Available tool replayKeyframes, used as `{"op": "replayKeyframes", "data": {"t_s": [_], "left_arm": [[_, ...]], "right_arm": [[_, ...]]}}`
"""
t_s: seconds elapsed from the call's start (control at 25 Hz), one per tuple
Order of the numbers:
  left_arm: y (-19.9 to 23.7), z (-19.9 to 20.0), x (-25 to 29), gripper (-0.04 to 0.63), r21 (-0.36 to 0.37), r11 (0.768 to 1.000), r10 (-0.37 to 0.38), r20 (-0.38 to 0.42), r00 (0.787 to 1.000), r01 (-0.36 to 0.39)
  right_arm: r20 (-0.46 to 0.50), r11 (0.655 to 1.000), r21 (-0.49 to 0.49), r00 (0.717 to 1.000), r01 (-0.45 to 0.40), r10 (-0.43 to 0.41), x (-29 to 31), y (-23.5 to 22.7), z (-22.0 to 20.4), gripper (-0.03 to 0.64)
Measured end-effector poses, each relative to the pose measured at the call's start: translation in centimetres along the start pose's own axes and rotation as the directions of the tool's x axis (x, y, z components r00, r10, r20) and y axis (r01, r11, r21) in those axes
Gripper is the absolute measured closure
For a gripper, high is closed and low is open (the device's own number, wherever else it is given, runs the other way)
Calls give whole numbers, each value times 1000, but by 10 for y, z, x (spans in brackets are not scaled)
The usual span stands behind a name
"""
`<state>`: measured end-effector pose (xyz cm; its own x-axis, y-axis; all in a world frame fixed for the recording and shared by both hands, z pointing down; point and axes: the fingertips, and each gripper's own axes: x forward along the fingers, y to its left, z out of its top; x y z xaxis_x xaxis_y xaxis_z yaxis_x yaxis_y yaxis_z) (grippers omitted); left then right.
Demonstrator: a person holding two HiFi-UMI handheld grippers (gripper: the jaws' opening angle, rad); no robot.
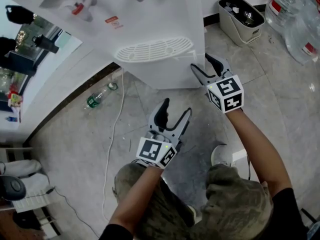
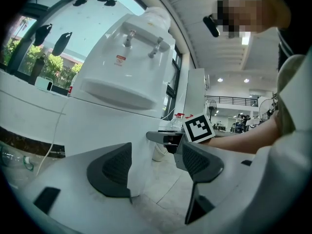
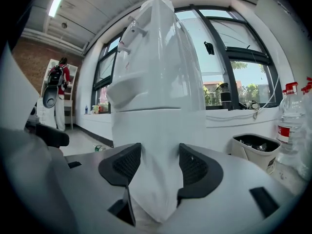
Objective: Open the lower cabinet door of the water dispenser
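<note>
The white water dispenser [image 1: 150, 24] stands ahead of me, its lower cabinet door [image 1: 167, 76] below the drip tray [image 1: 152, 50]. My right gripper [image 1: 200, 61] is at the cabinet's front right corner. In the right gripper view the door's white edge [image 3: 158, 130] fills the gap between the pads, and the right gripper [image 3: 160, 167] is shut on it. My left gripper [image 1: 177, 106] hangs lower over the floor, open and holding nothing. In the left gripper view the left gripper [image 2: 156, 165] faces the cabinet side [image 2: 97, 130], with the right gripper's marker cube [image 2: 199, 128] beyond.
A green bottle [image 1: 97, 98] and a white cable [image 1: 117, 119] lie on the tiled floor at the left. A beige bin [image 1: 241, 19] and large water bottles [image 1: 295, 19] stand at the right of the dispenser. A person [image 3: 57, 91] stands far off.
</note>
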<state>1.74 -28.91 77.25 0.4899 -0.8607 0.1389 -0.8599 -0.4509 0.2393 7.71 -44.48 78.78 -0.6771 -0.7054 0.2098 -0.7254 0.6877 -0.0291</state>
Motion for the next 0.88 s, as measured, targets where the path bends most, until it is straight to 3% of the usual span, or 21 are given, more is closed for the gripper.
{"op": "replayKeyframes", "data": {"t_s": [0.44, 0.88], "left_arm": [[-1, 0, -7, 295, -11, 1000, -8, 13, 1000, 8], [-2, -1, -15, 295, -22, 1000, -6, 13, 1000, 6]], "right_arm": [[-42, 998, 57, 999, -1, 3, 0, 1, 0, 390], [4, 997, 78, 1000, -4, 4, -24, 19, -3, 411]]}}
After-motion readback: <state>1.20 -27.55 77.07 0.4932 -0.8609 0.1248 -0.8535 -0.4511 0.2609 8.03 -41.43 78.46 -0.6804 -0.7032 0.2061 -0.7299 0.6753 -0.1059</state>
